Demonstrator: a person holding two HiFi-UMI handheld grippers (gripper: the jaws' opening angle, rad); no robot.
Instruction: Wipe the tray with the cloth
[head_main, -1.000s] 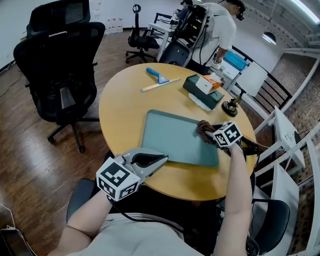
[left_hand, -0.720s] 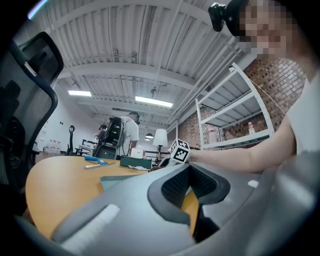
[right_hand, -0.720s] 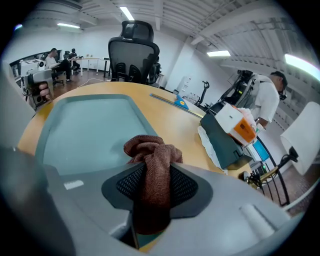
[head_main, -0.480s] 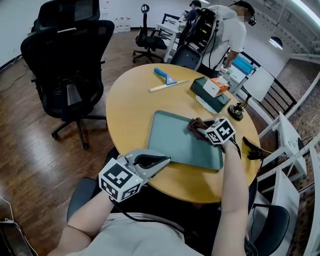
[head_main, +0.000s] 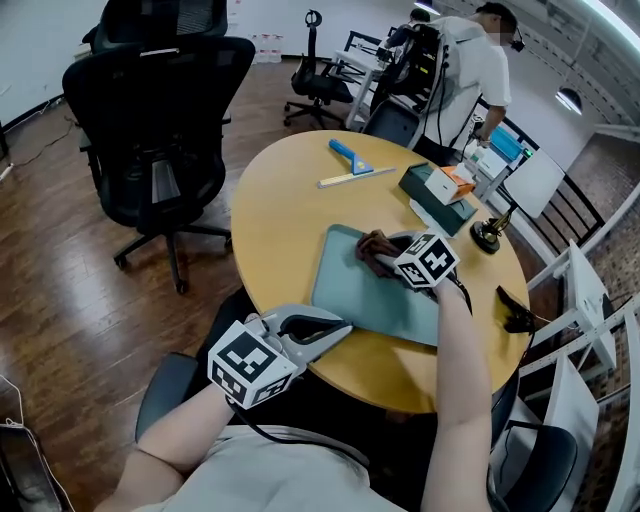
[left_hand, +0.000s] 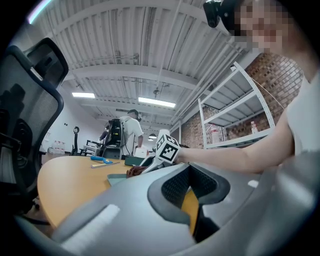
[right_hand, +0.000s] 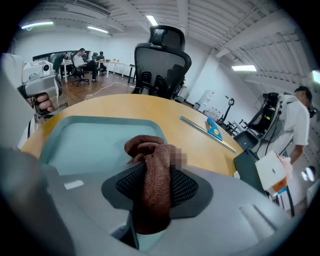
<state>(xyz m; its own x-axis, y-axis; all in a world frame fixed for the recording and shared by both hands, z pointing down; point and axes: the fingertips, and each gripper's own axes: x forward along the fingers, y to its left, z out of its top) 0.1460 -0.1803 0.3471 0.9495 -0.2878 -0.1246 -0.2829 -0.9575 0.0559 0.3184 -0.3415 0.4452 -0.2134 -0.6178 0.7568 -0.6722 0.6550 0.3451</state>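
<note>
A teal tray (head_main: 350, 292) lies on the round wooden table (head_main: 280, 220) in front of me. My right gripper (head_main: 388, 258) is shut on a brown cloth (head_main: 374, 247), which rests bunched on the tray's far left part. In the right gripper view the cloth (right_hand: 145, 147) runs up between the jaws of the right gripper (right_hand: 152, 189), with the tray (right_hand: 85, 140) beyond. My left gripper (head_main: 343, 325) hovers at the table's near edge, just left of the tray's near corner, its jaws shut with nothing in them. In the left gripper view my left gripper (left_hand: 192, 200) fills the foreground, with the cloth (left_hand: 134, 171) far off.
A blue scraper (head_main: 350, 155) and a thin ruler (head_main: 355, 177) lie at the table's far side. A dark green box (head_main: 435, 200) with a white and orange carton stands at far right, beside a small black stand (head_main: 487, 235). A black office chair (head_main: 160, 120) stands left; a person (head_main: 470, 70) stands behind.
My right gripper has dragged the cloth across the tray from its right side toward its far left corner. The left gripper has stayed by the table's near edge.
</note>
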